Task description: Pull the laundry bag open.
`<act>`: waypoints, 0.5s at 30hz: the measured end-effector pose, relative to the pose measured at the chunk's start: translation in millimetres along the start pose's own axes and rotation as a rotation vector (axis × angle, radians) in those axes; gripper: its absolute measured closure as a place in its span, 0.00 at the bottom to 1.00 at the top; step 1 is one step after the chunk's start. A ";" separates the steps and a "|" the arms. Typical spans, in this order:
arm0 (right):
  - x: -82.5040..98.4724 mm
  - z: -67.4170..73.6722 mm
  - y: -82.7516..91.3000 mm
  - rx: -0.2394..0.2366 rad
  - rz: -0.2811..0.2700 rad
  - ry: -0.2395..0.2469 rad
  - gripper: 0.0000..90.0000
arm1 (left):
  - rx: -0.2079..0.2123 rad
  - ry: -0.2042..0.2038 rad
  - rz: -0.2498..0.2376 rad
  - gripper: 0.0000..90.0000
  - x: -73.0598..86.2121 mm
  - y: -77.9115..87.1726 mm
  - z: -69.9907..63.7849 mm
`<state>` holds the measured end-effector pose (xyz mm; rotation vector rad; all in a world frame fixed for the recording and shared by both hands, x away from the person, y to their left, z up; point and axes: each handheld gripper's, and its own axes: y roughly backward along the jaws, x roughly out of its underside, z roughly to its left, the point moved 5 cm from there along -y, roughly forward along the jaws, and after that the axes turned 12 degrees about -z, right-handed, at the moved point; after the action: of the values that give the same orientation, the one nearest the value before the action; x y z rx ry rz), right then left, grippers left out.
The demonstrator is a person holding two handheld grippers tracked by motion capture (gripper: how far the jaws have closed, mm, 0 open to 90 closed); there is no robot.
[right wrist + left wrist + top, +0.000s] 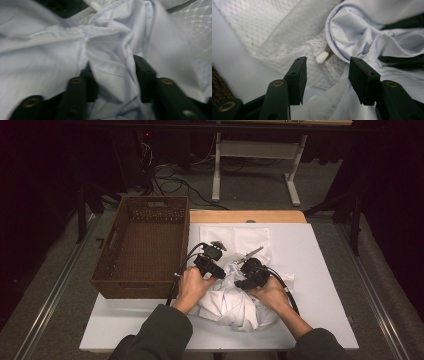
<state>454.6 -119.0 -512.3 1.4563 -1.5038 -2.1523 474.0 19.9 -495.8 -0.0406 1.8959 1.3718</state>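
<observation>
Lying crumpled on the table (320, 270) just right of the wicker basket (145, 245), the white shirt (235, 305) bunches between the right gripper (112, 75) fingers, which pinch a fold; the left gripper (327, 75) fingers stand apart over the shirt's edge, holding nothing.

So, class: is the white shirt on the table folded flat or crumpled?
Crumpled: the shirt lies bunched in loose, uneven folds on the table.
</observation>
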 end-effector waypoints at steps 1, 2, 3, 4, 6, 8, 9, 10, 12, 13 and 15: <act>0.7 1.0 2.8 -0.001 -0.005 0.013 0.84 | -0.004 0.003 0.001 0.54 0.0 -0.7 0.8; 1.2 1.4 5.9 -0.006 -0.021 0.029 0.87 | -0.008 0.005 0.001 0.54 -0.2 -1.3 1.7; 1.4 1.9 10.3 -0.011 -0.032 0.030 0.89 | -0.012 0.001 0.010 0.54 -0.4 -1.5 3.3; 1.9 2.1 15.2 -0.019 -0.053 0.041 0.91 | -0.017 0.008 0.010 0.55 -0.7 -2.4 3.4; 2.8 3.3 22.3 -0.022 -0.071 0.055 0.92 | -0.024 0.009 0.017 0.55 -1.0 -4.4 4.6; 4.8 3.9 29.6 -0.029 -0.081 0.067 0.92 | -0.032 0.016 0.026 0.55 -0.4 -8.5 5.5; 6.0 3.6 32.6 -0.033 -0.087 0.068 0.93 | -0.037 0.016 0.036 0.55 0.2 -10.7 6.1; 7.5 2.9 35.6 -0.035 -0.087 0.073 0.93 | -0.044 0.020 0.041 0.55 0.9 -14.3 6.2; 11.0 0.7 39.3 -0.037 -0.083 0.069 0.93 | -0.050 0.018 0.058 0.55 1.8 -18.9 6.5; 12.8 0.0 40.5 -0.039 -0.076 0.054 0.93 | -0.051 0.018 0.065 0.55 2.3 -21.7 6.5; 15.2 -2.3 40.0 -0.043 -0.070 0.048 0.92 | -0.050 0.015 0.084 0.55 3.3 -26.8 6.9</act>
<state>433.0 -148.9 -490.5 1.5572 -1.4025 -2.1579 487.5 15.7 -519.8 0.0048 1.8944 1.4787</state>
